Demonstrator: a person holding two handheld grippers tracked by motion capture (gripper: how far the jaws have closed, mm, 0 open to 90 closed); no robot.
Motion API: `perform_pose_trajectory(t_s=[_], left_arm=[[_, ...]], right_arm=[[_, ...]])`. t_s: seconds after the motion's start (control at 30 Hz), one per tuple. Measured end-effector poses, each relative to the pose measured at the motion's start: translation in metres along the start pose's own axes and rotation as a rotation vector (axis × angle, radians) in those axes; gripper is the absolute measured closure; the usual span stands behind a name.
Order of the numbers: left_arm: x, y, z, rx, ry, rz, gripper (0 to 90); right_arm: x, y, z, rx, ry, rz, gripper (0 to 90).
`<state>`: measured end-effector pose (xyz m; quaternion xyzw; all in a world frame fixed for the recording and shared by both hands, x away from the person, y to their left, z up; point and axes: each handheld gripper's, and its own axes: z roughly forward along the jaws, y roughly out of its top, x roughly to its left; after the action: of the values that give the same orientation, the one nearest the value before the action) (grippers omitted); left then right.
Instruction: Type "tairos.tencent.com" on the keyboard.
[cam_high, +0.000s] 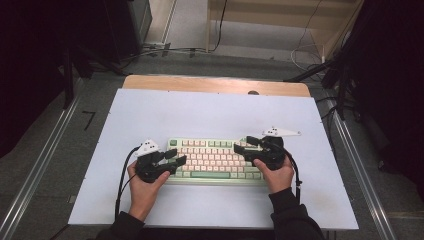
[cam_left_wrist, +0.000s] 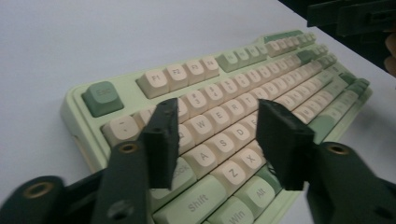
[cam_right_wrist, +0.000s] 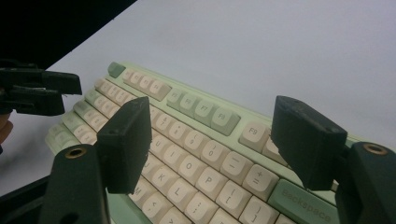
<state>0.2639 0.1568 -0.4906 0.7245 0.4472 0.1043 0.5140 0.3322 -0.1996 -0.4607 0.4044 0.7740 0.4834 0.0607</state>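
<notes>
Tabletop (cam_high: 210, 107): white sheet over a wooden board, edge to edge under the work area.
Keyboard (cam_high: 215, 159): pale green case, cream and green keys – lies flat on the tabletop near the person's edge, long side facing the person.
Left gripper (cam_left_wrist: 217, 140): held over the keyboard's left end, above the letter rows by Q, A and Z; its fingers (cam_left_wrist: 163, 140) stand partly apart with nothing between them.
Right gripper (cam_right_wrist: 212, 140): held over the keyboard's right end, above the keys near P and Backspace – its fingers (cam_right_wrist: 303, 140) stand wide apart, gripping nothing.
Hands: one behind each gripper, at the keyboard's near corners.
</notes>
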Motion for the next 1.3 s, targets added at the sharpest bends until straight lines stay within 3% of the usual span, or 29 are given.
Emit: perform_pose_trajectory(t_s=[0.13, 0.17, 0.23, 0.5, 0.77, 1.3], left_arm=[[-0.004, 0.000, 0.002, 0.015, -0.043, 0.028, 75.6], [-0.006, 0.000, 0.003, 0.023, -0.050, 0.037, 85.9], [-0.008, 0.000, 0.006, 0.039, -0.052, 0.059, 89.8], [-0.015, -0.001, 0.016, 0.071, -0.022, 0.102, 90.0], [-0.011, -0.001, 0.021, 0.083, 0.016, 0.093, 90.0], [-0.007, -0.001, 0.026, 0.102, 0.027, 0.089, 90.0]], right_arm=[[0.001, 0.000, 0.000, 0.003, 0.002, -0.006, 27.3], [0.001, 0.000, 0.001, 0.005, 0.001, -0.006, 27.4], [0.001, 0.000, 0.001, 0.007, 0.001, -0.006, 27.4], [0.003, -0.001, 0.002, 0.017, 0.001, -0.013, 27.6], [0.004, -0.001, 0.004, 0.023, 0.003, -0.020, 27.7], [0.004, -0.002, 0.004, 0.028, -0.001, -0.023, 28.2]])
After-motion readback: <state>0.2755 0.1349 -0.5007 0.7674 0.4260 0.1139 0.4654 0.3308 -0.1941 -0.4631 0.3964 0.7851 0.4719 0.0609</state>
